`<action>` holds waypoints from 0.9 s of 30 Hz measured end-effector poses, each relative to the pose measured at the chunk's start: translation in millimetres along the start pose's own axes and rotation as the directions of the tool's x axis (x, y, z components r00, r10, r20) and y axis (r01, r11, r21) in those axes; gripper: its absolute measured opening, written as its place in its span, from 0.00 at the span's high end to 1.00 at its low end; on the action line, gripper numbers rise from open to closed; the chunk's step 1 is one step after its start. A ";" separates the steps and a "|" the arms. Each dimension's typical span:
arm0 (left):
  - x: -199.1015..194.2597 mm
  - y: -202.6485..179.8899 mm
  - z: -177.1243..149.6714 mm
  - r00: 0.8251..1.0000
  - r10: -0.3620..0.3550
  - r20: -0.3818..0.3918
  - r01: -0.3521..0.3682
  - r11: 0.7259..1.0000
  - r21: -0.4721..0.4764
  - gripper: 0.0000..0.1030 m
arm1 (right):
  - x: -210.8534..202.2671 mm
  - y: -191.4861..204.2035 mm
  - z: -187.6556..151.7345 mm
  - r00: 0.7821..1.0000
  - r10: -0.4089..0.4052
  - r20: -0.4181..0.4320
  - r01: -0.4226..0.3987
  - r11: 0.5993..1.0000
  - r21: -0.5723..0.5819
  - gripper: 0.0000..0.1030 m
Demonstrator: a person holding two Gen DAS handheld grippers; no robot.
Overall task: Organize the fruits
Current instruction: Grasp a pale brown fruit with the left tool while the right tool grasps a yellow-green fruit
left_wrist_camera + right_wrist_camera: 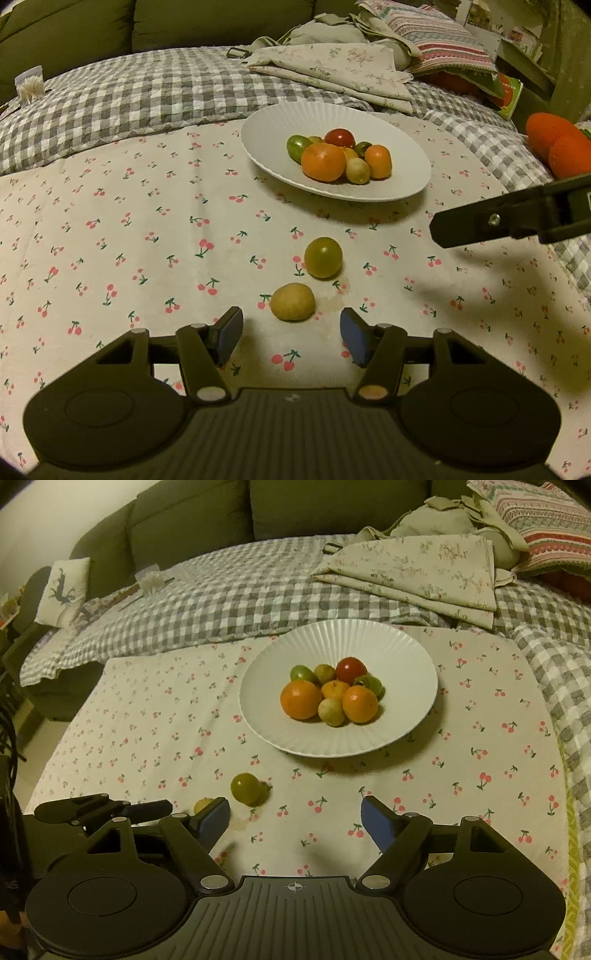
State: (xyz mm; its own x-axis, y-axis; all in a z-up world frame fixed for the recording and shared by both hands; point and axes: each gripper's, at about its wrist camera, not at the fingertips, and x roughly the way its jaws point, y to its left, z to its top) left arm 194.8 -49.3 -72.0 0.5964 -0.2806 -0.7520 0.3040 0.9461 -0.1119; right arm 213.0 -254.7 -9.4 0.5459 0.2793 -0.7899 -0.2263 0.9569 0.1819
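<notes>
- The yellow-brown fruit lies loose on the cherry-print cloth, on the near side of the white plate and well apart from it; it is small, rounded and slightly lumpy.
- It probably weighs little and has a firm but bruisable skin, so a gentle squeeze across its widest part, with the pads on opposite flanks, looks the safest hold; being round, it may roll on the soft cloth if nudged from one side.
- The green fruit sits just beyond it, between it and the plate, near but not touching it as far as the left wrist view shows; smooth and glossy, it may be the more slippery of the two.
- The left gripper stands just short of the yellow-brown fruit, on the side away from the plate; its jaws are partly open, wider than the fruit, with nothing between them, and the fruit sits centred ahead of the gap.
- The right gripper hovers over bare cloth on the near side of the plate, jaws wide apart and empty; the green fruit lies ahead of its left finger.
- The plate already holds a heap of orange, red, green and yellowish fruits.
- Beyond the plate lie a grey checked quilt and folded floral fabric.
</notes>
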 end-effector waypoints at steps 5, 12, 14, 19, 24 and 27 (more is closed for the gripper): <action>5.9 0.0 1.0 1.000 -0.024 0.010 0.024 1.000 0.011 0.46 | 3.8 3.9 -0.2 1.000 -0.002 -0.004 0.002 1.000 -0.024 0.22; 14.8 -2.0 2.6 1.000 -0.019 0.007 0.019 0.998 0.059 0.74 | 8.0 1.5 0.0 1.000 -0.017 -0.004 0.017 0.999 -0.034 0.23; 13.1 1.6 3.5 1.000 -0.027 0.006 0.026 0.999 0.040 0.74 | 9.3 0.8 -0.1 1.000 -0.016 -0.003 0.016 0.999 -0.034 0.23; 6.3 9.4 4.6 1.000 0.005 0.006 -0.005 1.000 0.005 0.75 | 18.3 3.0 -2.6 1.000 -0.010 0.003 0.011 0.998 -0.065 0.23; -2.9 26.6 10.5 0.999 0.037 -0.008 -0.037 0.997 -0.070 0.75 | 30.5 8.2 -7.5 0.999 0.034 0.010 -0.033 0.995 -0.098 0.26; -5.4 39.4 13.6 0.998 0.056 -0.017 -0.058 0.990 -0.126 0.75 | 39.4 17.5 -11.7 0.999 0.042 0.015 -0.039 0.987 -0.155 0.26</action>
State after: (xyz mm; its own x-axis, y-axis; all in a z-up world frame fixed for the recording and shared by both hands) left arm 213.7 -12.6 -63.6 0.5999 -0.2243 -0.7680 0.1728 0.9736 -0.1494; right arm 221.1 -227.8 -44.2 0.5481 0.3201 -0.7728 -0.3696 0.9215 0.1195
